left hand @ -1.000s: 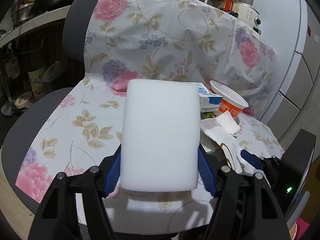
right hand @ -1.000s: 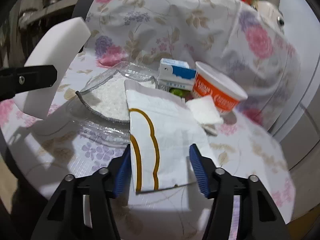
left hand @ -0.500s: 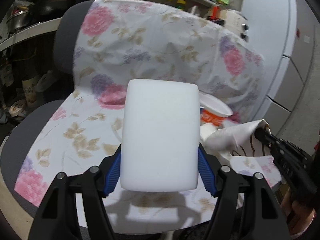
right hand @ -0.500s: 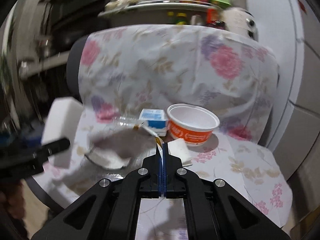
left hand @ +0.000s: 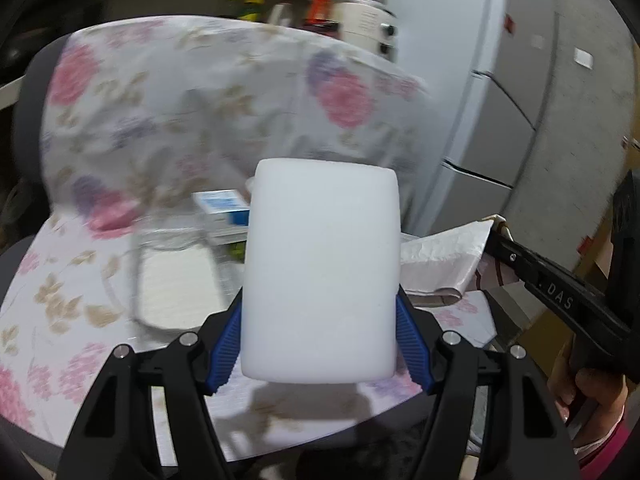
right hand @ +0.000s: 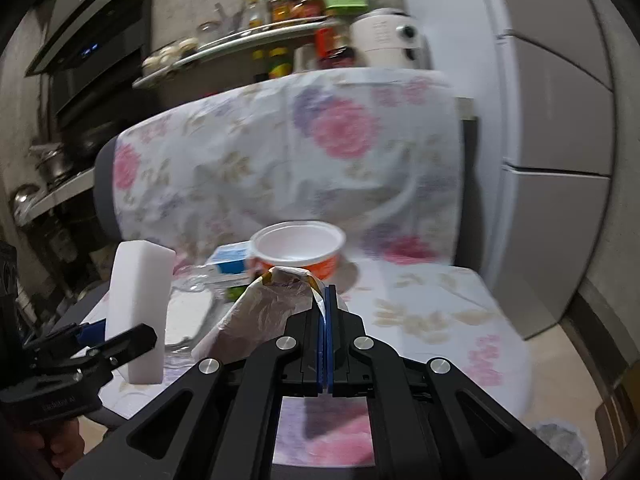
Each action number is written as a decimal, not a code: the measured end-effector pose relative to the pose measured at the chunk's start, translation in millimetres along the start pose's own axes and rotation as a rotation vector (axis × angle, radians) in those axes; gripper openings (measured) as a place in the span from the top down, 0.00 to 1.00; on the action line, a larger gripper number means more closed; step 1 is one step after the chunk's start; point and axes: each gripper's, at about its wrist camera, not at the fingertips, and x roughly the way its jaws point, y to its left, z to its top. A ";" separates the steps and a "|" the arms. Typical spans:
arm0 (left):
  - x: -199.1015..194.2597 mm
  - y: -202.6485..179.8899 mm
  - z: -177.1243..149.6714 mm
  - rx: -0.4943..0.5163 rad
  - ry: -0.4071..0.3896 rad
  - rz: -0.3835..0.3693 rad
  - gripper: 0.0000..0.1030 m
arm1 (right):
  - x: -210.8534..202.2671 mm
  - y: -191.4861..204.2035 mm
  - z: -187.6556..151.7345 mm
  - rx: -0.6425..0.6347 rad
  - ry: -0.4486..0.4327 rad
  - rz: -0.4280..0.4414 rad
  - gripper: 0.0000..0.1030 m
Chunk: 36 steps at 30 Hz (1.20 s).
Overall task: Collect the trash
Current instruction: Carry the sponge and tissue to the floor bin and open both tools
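Note:
My left gripper [left hand: 320,344] is shut on a white foam block [left hand: 322,272] and holds it above the chair seat; the block also shows in the right wrist view [right hand: 138,312]. My right gripper [right hand: 326,308] is shut on a white paper bag with a gold stripe [right hand: 264,312], lifted off the seat; the bag also shows in the left wrist view [left hand: 440,264]. On the seat lie an orange-and-white cup [right hand: 298,250], a blue-and-white carton [right hand: 230,260] and a clear plastic tray with white contents [left hand: 176,280].
A floral cloth [right hand: 432,304] covers the office chair seat and back. A grey refrigerator [right hand: 560,140] stands to the right. A kitchen shelf with bottles [right hand: 280,12] is behind. A bin with a plastic liner [right hand: 560,452] sits low at the right.
My right gripper has lifted the paper bag further and pulled back from the chair. My left gripper has swung right with the foam block still held.

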 end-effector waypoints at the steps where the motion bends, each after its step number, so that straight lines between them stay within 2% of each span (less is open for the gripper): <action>1: 2.9 -7.6 0.5 0.012 0.001 -0.013 0.36 | -4.9 -6.9 -0.8 0.010 -0.006 -0.013 0.99; 11: 30.0 -111.1 -11.4 0.169 0.025 -0.222 0.36 | -67.6 -94.0 -30.8 0.119 -0.010 -0.228 0.99; 17: 47.5 -180.9 -39.9 0.265 0.080 -0.384 0.36 | -111.8 -148.0 -64.1 0.214 0.009 -0.376 0.99; 22: 54.5 -228.3 -59.1 0.333 0.091 -0.481 0.35 | -145.9 -179.2 -86.8 0.269 0.009 -0.473 0.99; 29: 73.4 -270.2 -78.8 0.385 0.133 -0.544 0.34 | -161.5 -221.1 -131.2 0.366 0.068 -0.558 0.99; 34: 87.5 -295.0 -90.4 0.429 0.177 -0.569 0.33 | -150.7 -247.1 -153.8 0.438 0.112 -0.560 0.98; 36: 92.6 -302.0 -91.8 0.438 0.190 -0.564 0.28 | -145.4 -256.6 -159.7 0.455 0.130 -0.559 0.94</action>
